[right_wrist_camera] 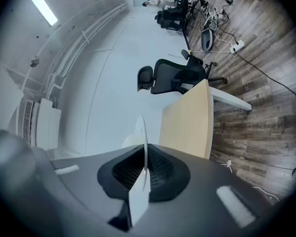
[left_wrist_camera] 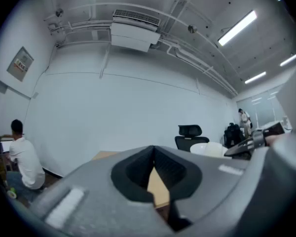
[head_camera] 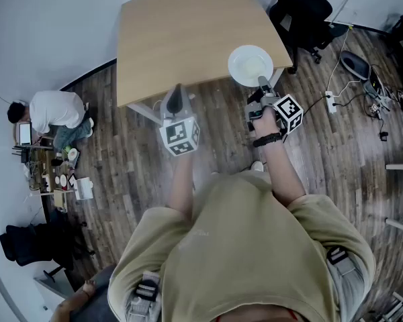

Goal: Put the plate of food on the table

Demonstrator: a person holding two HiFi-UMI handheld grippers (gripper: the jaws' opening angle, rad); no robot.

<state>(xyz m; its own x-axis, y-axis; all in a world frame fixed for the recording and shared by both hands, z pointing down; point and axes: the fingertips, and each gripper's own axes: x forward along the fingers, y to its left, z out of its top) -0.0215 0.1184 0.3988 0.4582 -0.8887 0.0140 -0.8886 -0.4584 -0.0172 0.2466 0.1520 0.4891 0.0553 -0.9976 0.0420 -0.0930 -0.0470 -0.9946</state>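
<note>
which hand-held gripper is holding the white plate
The right hand-held gripper: its jaws are shut on the rim of the white plate. The left hand-held gripper is shut on nothing.

The left tool (left_wrist_camera: 154, 154), jaws together and empty, points over the wooden table (left_wrist_camera: 104, 155) toward a black chair (left_wrist_camera: 190, 135)

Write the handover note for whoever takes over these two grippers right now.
Right gripper: shut on the rim of the white plate.
Left gripper: shut, nothing in it, pointing at the table's near edge.
Plate: above the near right corner of the wooden table, its near rim hanging past the edge. Whether it touches the top cannot be told.
Done: the plate is at the table.
Left: carry it further in, set it flat, open the right jaws, pull back.
</note>
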